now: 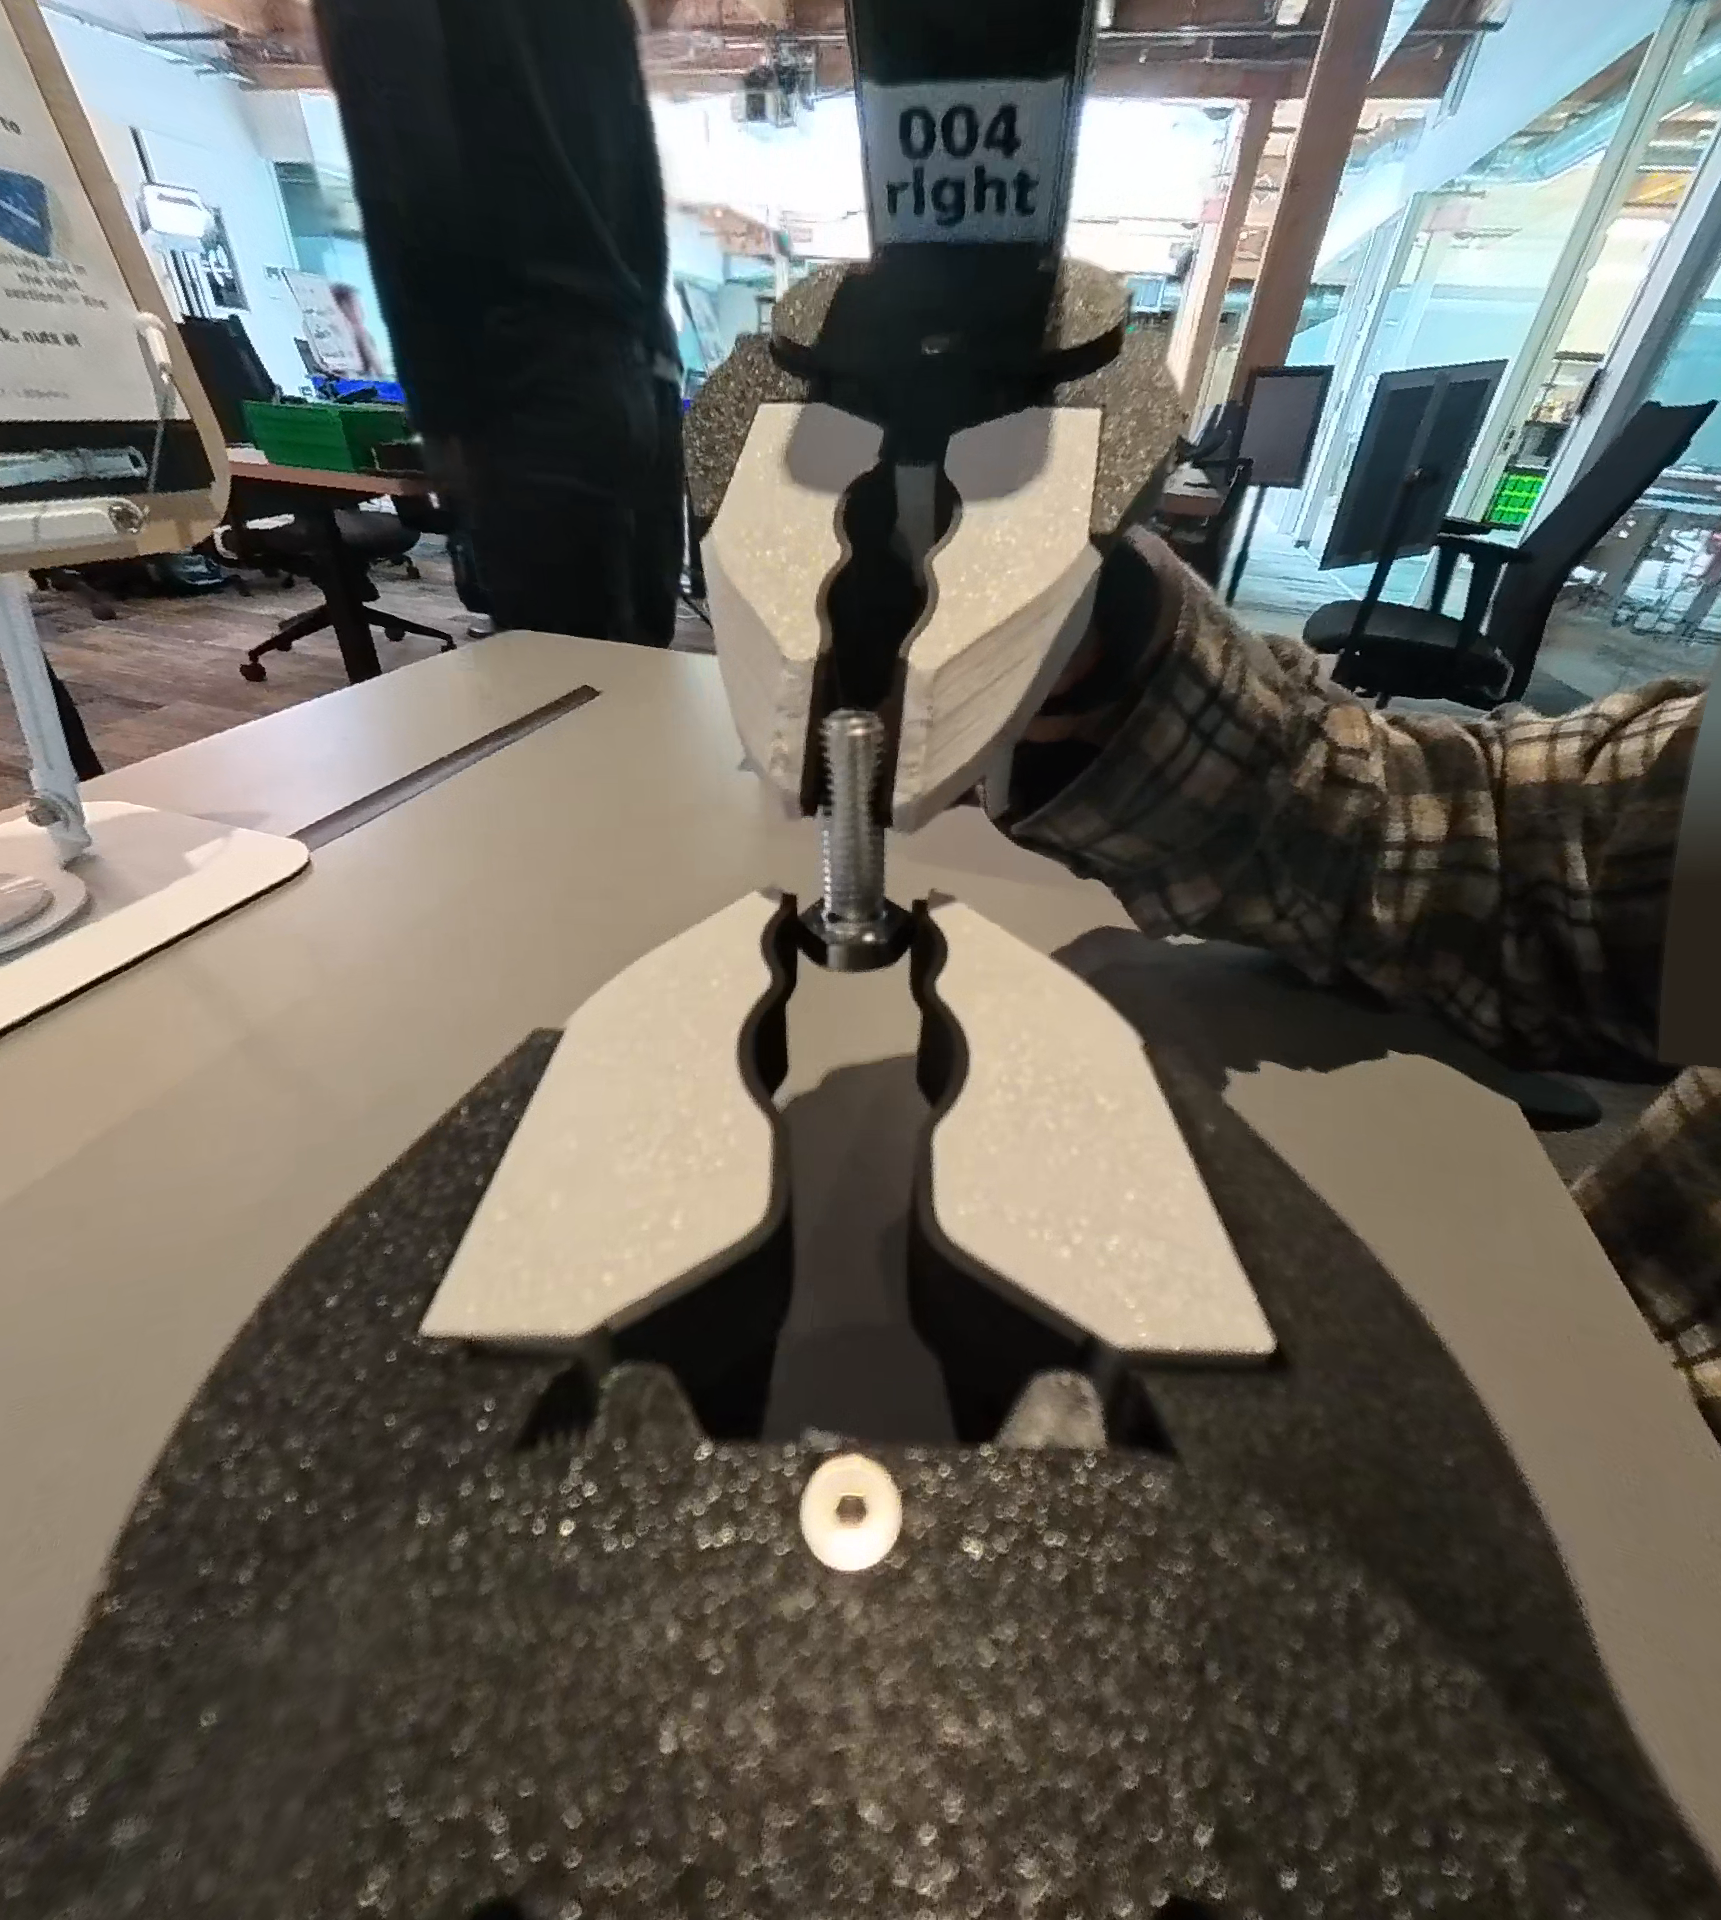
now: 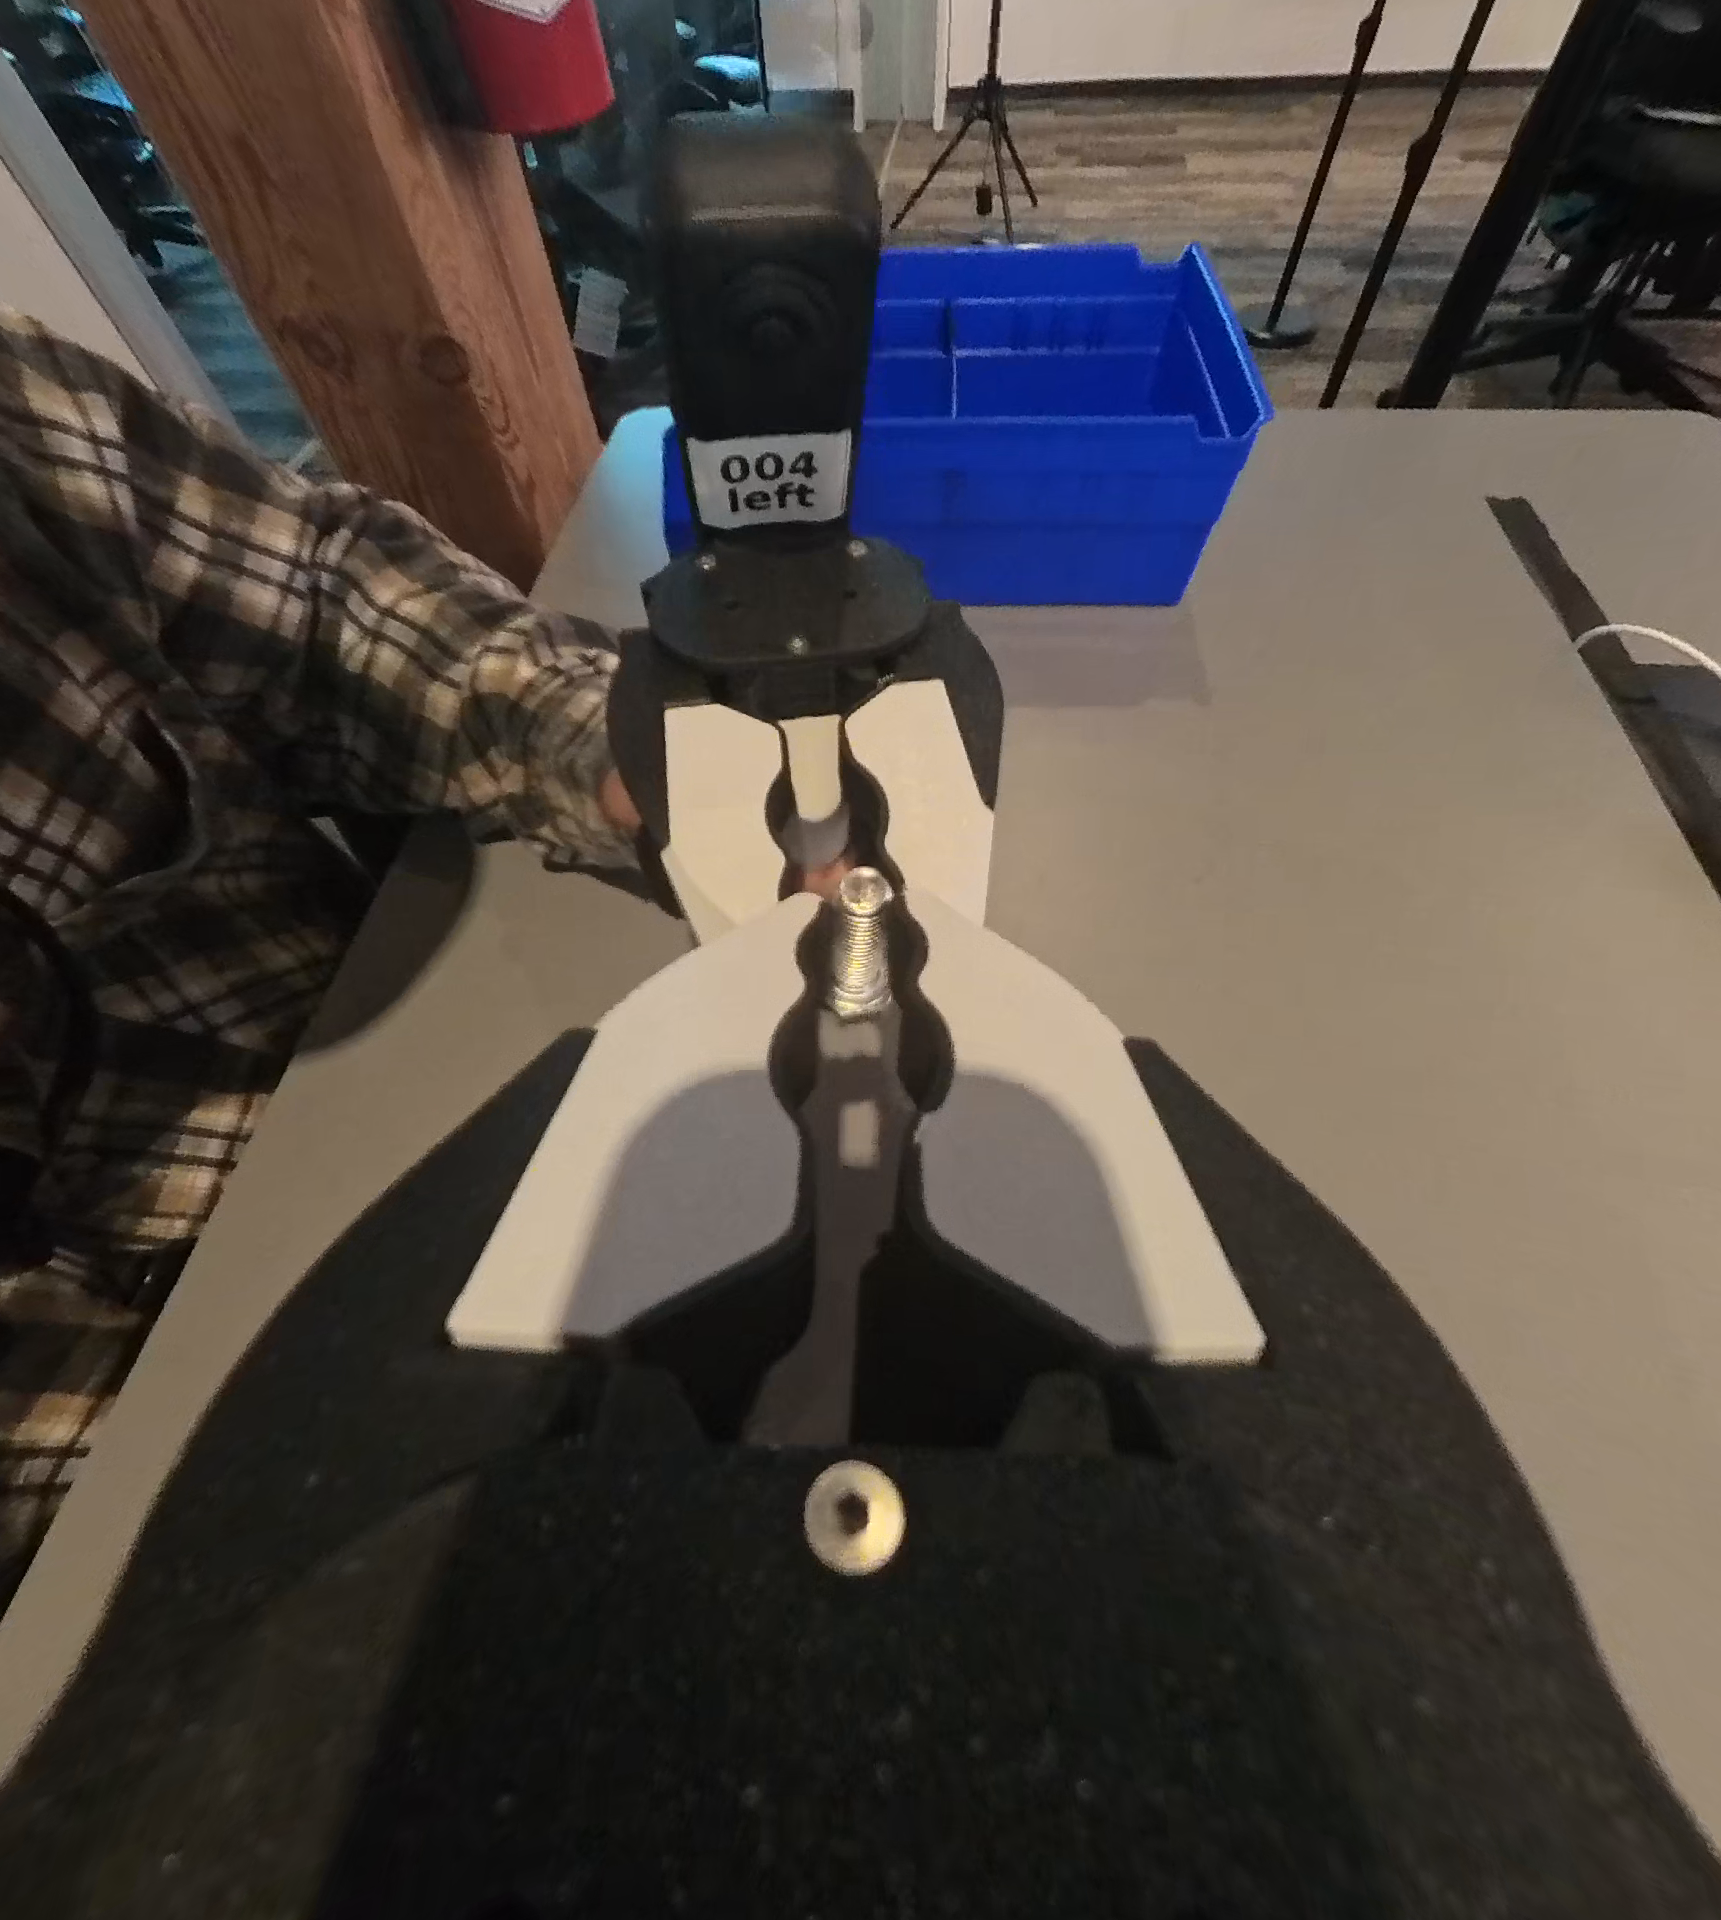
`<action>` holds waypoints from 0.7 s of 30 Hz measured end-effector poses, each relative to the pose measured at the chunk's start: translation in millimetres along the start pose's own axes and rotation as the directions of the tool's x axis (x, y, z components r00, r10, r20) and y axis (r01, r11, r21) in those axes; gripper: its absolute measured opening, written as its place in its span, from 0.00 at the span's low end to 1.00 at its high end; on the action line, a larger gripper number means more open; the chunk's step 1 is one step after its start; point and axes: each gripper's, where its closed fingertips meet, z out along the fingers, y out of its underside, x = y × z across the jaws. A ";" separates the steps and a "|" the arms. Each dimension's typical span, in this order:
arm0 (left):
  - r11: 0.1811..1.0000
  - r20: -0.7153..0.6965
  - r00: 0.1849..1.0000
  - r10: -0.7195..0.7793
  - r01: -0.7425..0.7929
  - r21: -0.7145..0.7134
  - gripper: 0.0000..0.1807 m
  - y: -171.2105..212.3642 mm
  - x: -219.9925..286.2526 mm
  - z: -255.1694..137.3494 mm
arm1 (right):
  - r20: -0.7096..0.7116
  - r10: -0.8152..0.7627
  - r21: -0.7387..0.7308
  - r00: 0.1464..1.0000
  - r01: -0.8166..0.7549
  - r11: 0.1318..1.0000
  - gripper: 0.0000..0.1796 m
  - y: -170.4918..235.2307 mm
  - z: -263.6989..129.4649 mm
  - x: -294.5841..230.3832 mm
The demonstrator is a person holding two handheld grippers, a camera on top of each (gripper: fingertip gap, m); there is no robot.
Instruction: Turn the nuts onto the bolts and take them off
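Mid-task, by the look of it: nut (image 1: 843, 928) sits near one end of the bolt (image 1: 843, 805), centre frame above the counter (image 1: 336, 1039). Left gripper (image 1: 845, 925) clenched on the nut, right gripper (image 2: 861, 961) clamped on the threaded shaft. Bright ribbed steel; smooth white fingers (image 1: 627, 1132), pebbled black housings. Whether threading on or off, unclear.

Light, left wrist view: bright daylight through glass walls (image 1: 1614, 260), blown out.
Light, right wrist view: dimmer, even, indoor.
Shadows: soft, dark under the sleeve (image 1: 1355, 790) on the table (image 1: 212, 1195); grey arcs on the right gripper (image 2: 861, 935) fingers.
Blur: near foam, standing person (image 1: 513, 312), sleeve edges soft.
Focus: bolt (image 1: 848, 821) sharp.
Distortion: strong fisheye bending at edges.
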 end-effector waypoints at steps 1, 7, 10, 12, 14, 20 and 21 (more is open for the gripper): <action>1.000 -0.003 1.000 -0.003 0.003 0.007 0.11 -1.2 0.5 -0.4 | 0.003 -0.004 0.009 1.000 0.004 1.000 0.05 -1.0 -0.4 -0.2; 0.995 -0.018 0.998 -0.067 0.068 0.067 0.11 -8.0 -4.5 -6.8 | -0.026 -0.033 0.119 0.999 0.036 0.992 0.11 -17.2 -10.7 2.4; 0.996 -0.003 0.998 -0.056 0.056 0.074 0.11 -9.9 -7.8 -10.9 | -0.099 -0.032 0.131 0.995 0.044 0.990 0.12 -16.6 -29.2 5.9; 0.997 0.012 0.999 -0.037 0.036 0.072 0.11 -11.0 -8.6 -12.5 | -0.143 -0.026 0.113 0.989 0.042 0.993 0.12 -2.8 -42.4 4.8; 0.997 0.014 1.000 -0.024 0.023 0.075 0.11 -13.0 -7.9 -14.2 | -0.178 0.006 0.044 0.984 0.002 0.999 0.12 27.5 -49.3 2.6; 0.996 0.005 1.000 -0.029 0.028 0.082 0.11 -12.6 -7.0 -17.4 | -0.195 0.058 -0.198 0.979 -0.097 0.975 0.14 131.4 -35.7 -15.8; 0.996 0.008 1.000 -0.028 0.027 0.084 0.11 -12.5 -7.2 -17.4 | -0.193 0.062 -0.243 0.979 -0.109 0.964 0.15 144.4 -31.3 -18.9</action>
